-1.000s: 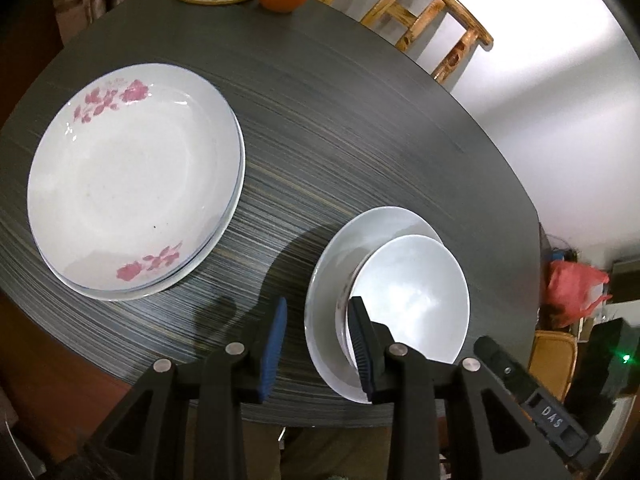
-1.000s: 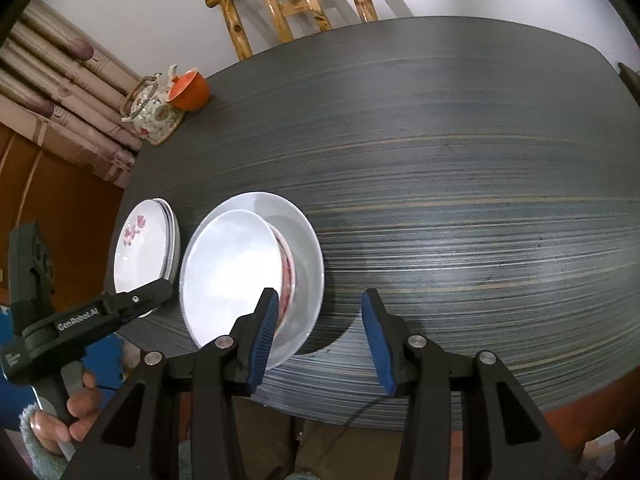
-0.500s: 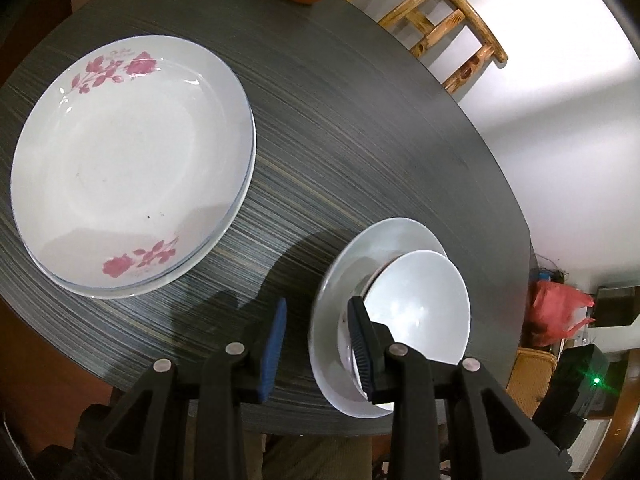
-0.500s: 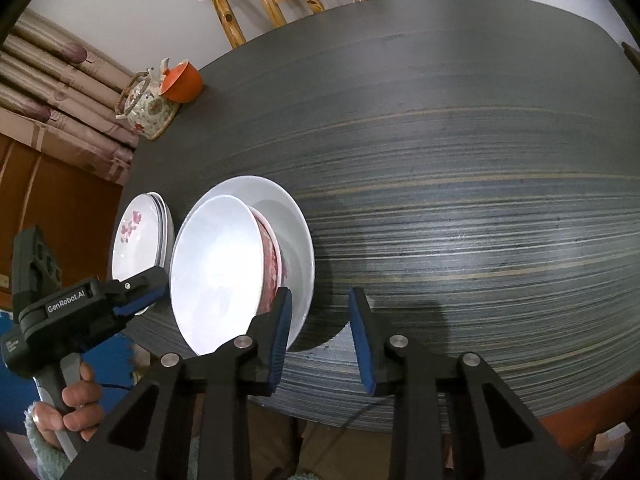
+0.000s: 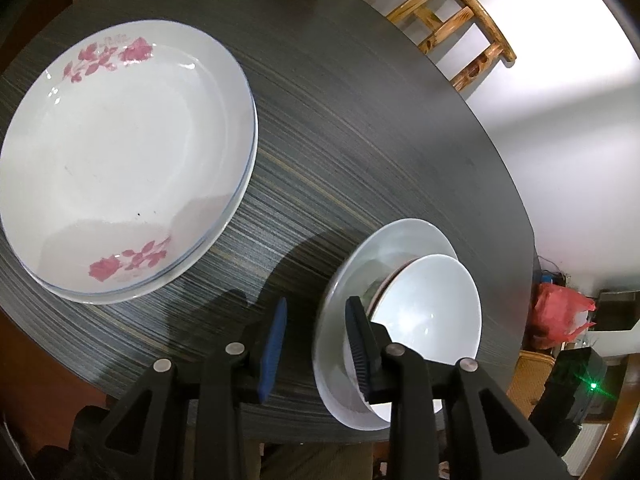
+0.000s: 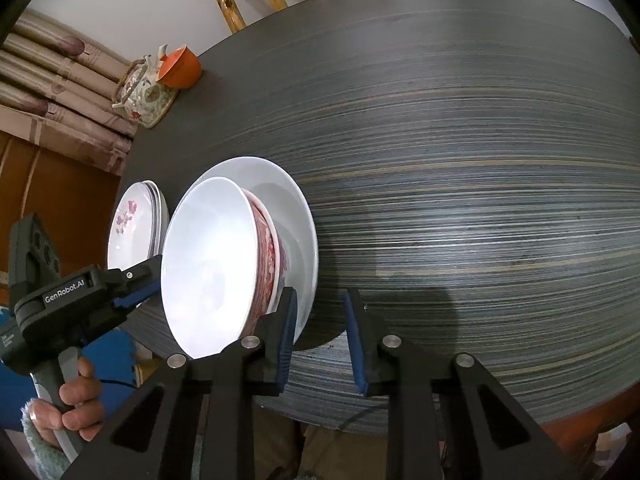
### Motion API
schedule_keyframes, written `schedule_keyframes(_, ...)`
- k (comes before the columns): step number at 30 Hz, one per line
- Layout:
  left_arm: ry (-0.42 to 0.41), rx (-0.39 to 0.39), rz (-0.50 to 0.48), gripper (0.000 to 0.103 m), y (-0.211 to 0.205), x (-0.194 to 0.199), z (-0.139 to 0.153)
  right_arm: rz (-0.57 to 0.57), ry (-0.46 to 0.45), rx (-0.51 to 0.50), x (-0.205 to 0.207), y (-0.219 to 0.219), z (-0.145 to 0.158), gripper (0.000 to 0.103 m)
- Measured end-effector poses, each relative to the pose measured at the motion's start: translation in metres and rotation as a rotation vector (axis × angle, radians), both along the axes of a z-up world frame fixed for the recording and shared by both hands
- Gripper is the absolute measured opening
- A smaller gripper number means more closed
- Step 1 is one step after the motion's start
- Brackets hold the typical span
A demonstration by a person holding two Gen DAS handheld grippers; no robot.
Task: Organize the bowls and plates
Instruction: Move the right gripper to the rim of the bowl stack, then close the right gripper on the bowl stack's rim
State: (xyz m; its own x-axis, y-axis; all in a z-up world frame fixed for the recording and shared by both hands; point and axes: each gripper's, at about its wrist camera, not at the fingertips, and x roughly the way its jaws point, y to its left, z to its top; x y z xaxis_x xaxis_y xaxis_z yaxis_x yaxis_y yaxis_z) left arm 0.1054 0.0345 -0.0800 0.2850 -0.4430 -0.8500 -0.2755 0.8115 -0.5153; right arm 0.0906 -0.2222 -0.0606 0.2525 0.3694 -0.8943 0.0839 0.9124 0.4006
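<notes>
Big dark striped table [image 6: 480, 160] takes up most of both views, with a wooden chair [image 5: 452, 20] behind its far edge. Over on the left side sits a stack of flowered plates [image 5: 120, 160], pink roses on the top one, well apart from both tongs. Near the front edge there's a plain white plate [image 6: 296, 216] with a bowl [image 6: 208, 264] sitting in it, white inside and red patterned outside, and it looks like a second bowl is nested under it. The left gripper [image 5: 316, 344] has its left pad out over bare table and its right pad in front of the bowl and plate, so the plate's left rim sits in the gap between the pads, but I can't tell if either pad really touches it, jaws partly spread and just been easing in a bit. The right gripper [image 6: 320, 332] has just been closing too; its left pad is right at the plate's right rim by the bowl's wall, right pad over bare table, nothing pinched that I can see. Teapot [image 6: 144, 96] and orange cup [image 6: 180, 68] sit at the far corner, and a hand [image 6: 76, 404] holds the left gripper's handle
</notes>
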Motion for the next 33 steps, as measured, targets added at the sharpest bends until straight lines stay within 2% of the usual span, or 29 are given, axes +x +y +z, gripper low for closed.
schedule_keyframes(7,0.009,0.002,0.0,0.028,0.0,0.007,-0.007,0.003,0.011,0.003,0.005,0.0,-0.007,0.021)
schedule_keyframes(16,0.005,-0.007,-0.02,0.008,-0.004,0.012,-0.009,0.008,0.008,0.016,0.01,0.002,-0.011,0.016)
schedule_keyframes(21,-0.003,0.0,-0.029,0.007,-0.005,0.013,-0.009,0.011,0.002,0.044,0.011,0.003,-0.012,0.009)
schedule_keyframes(33,-0.015,0.028,-0.043,0.006,-0.008,0.01,-0.008,0.021,-0.017,0.017,0.012,0.009,-0.009,0.008)
